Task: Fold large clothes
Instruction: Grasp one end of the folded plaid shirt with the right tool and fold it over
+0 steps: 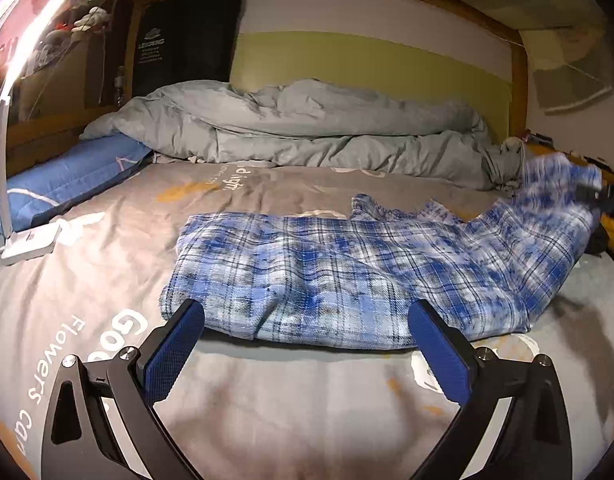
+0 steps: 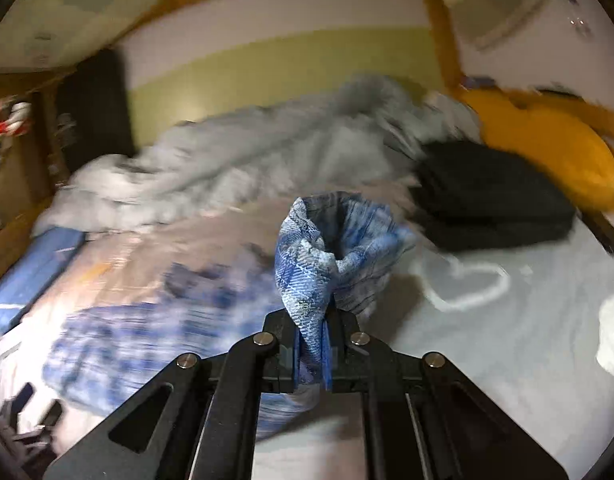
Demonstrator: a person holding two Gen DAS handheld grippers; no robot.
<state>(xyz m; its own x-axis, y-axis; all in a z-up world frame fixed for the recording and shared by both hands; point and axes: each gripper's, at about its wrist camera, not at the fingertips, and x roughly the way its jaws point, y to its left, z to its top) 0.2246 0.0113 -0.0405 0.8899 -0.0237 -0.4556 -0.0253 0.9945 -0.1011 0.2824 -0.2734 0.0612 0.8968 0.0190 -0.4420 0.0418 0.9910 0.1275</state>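
A blue-and-white plaid garment (image 1: 347, 276) lies on a grey bedsheet (image 1: 267, 400) printed with white lettering and orange marks; behind, a pale grey duvet (image 1: 307, 128), blue pillow (image 1: 67, 176) and, blurred, seemingly a yellow cushion (image 2: 555, 152).

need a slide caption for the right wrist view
Right gripper shut on a bunched corner of the plaid shirt, lifted above the bed, grey duvet behind.

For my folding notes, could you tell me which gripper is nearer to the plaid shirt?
Right: the right gripper is clamped on the plaid shirt; the left gripper hovers open at its near edge.
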